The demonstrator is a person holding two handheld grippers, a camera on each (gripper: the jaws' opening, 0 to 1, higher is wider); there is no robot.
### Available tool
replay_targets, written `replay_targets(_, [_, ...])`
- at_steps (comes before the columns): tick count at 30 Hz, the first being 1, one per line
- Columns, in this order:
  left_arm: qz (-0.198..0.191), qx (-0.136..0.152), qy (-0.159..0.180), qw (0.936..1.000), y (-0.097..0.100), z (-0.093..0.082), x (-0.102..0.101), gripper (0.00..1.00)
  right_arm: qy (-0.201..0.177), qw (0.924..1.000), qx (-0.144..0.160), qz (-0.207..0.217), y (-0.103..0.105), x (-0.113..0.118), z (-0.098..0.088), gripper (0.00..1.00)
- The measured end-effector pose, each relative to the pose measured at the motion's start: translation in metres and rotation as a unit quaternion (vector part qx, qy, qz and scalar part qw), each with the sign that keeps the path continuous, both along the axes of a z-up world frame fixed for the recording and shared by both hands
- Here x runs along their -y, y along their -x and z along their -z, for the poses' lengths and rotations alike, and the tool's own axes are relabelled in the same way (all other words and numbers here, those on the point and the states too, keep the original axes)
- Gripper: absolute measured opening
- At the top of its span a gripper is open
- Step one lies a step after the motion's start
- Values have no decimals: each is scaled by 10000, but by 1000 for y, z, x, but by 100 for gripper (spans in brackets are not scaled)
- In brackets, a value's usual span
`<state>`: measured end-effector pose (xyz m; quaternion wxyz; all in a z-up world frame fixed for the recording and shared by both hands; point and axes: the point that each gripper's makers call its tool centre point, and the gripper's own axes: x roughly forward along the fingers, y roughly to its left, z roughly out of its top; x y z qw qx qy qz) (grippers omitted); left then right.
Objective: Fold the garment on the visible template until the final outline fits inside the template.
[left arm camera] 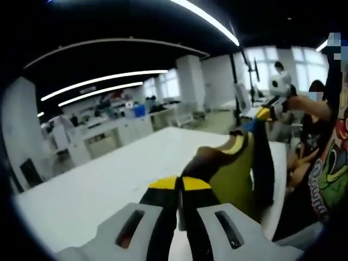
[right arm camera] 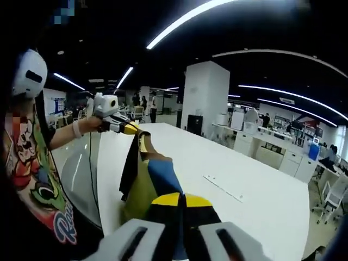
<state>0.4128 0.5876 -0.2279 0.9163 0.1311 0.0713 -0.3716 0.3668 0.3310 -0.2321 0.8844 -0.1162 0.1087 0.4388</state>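
Item: multicoloured garment [left arm camera: 234, 174], olive, black, blue and yellow, stretched in the air above my white table [left arm camera: 103, 185]. My left gripper [left arm camera: 180, 185] pinches one end, jaws closed on cloth. My right gripper [right arm camera: 181, 200] pinches the opposite end likewise.

Left gripper view is riding just behind its own jaws, lifted above the white table [left arm camera: 98, 185], looking across it toward the person [left arm camera: 326, 157] and the windows beyond. Right gripper view is looking from the opposite end, over the table [right arm camera: 250, 179] toward a white pillar [right arm camera: 204, 98] and office desks. Both are sitting very near the garment [left arm camera: 239, 168] [right arm camera: 149, 182] stretched between them; each is catching the other gripper [left arm camera: 266, 111] [right arm camera: 122, 126].
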Motion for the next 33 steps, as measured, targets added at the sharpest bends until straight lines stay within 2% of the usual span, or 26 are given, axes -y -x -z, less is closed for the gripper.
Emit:
replay_targets(4, [32,82,-45,10000,-12,-12,0,0,-61,9999,89,-19,-9,-4,-13,0])
replay_targets(6, [67,75,-24,9999,-25,-9,0,0,-142,9999,-1,0,-20,-2,-11,0])
replay_targets(9, [99,-103,-16,9999,-45,3,3,0,-77,9998,-161,116,-42,2,4,0])
replay_targets(11, [164,-201,-80,9996,-59,14,7,0,-99,9992,-320,235,-57,4,14,0])
replay_targets(12, [126,-399,-32,9991,-67,23,7,0,-128,9989,-365,249,-62,4,17,0])
replay_targets(14, [122,-513,-29,9986,-83,34,8,0,-180,9975,-575,367,-78,7,27,0])
replay_targets(17, [171,-653,-204,9975,-101,51,11,0,-236,9959,-757,426,-96,10,37,0])
replay_targets(24, [207,-1156,-401,9923,-143,101,18,0,-454,9872,-1396,625,-144,17,75,0])
replay_targets(27, [229,-1371,-492,9891,-155,123,22,0,-338,9841,-1598,703,-160,20,97,0])
replay_targets(33, [226,-1642,-576,9845,-179,159,27,0,-142,9767,-1986,804,-179,25,138,0])
